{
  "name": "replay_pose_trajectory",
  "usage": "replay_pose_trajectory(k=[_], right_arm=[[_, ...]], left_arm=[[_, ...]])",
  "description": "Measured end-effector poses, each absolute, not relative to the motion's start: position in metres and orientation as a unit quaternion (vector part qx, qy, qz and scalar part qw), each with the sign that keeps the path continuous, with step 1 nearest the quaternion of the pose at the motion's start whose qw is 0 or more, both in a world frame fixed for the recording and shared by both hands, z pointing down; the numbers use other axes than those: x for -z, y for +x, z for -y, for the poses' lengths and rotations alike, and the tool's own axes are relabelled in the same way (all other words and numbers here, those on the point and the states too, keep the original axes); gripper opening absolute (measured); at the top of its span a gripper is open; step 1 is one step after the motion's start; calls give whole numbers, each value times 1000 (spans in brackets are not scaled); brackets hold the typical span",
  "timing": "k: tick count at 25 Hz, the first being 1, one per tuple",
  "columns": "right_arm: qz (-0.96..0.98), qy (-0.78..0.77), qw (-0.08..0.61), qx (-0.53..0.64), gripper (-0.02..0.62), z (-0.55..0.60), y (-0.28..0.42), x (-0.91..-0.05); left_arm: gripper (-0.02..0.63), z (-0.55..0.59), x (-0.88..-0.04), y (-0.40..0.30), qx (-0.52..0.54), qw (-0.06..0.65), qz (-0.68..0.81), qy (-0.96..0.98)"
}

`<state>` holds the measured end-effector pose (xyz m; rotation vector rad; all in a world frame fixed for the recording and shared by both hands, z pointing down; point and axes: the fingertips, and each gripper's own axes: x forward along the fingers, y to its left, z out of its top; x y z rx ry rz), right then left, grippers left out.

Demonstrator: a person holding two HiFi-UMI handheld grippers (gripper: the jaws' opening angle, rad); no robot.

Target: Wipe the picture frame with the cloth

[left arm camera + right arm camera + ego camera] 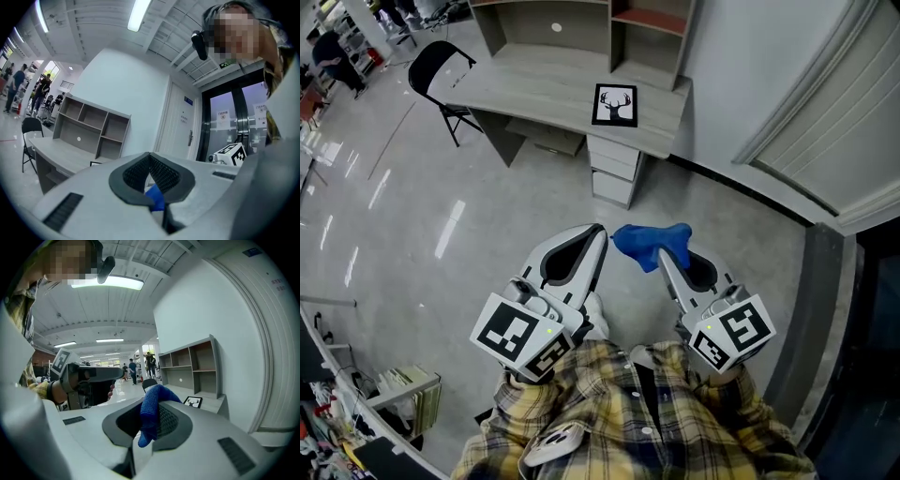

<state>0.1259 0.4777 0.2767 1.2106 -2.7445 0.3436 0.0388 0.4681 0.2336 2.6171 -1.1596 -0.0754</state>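
Observation:
The picture frame, black with a deer silhouette on white, lies on the grey desk far ahead of both grippers. It also shows small in the left gripper view as the frame and in the right gripper view as the frame. My right gripper is shut on a blue cloth; the cloth bulges over the jaw tips and hangs down between them. My left gripper is held beside it over the floor, its tips together with nothing in them.
A shelf unit stands on the desk's back, and a drawer unit sits under its right end. A black chair stands at the desk's left. A wall and door frame run along the right. People stand far off at the upper left.

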Motion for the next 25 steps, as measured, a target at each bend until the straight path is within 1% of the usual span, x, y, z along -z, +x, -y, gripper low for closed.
replay_pose_trajectory(k=[8,11,17,25], right_arm=[[895,424,77,-114,41,-406,82,-289],[891,428,84,-128,41,-384,73,-296],[883,436,92,-148,41,-327,74,-314],[887,430,85,-145,41,-212,88,-311]], left_arm=[[5,-388,-249,-19,8,138,391,910],[5,-365,-256,-32,9,152,393,907],[5,-307,-271,-37,8,166,392,905],[5,-195,-266,-30,23,162,407,899]])
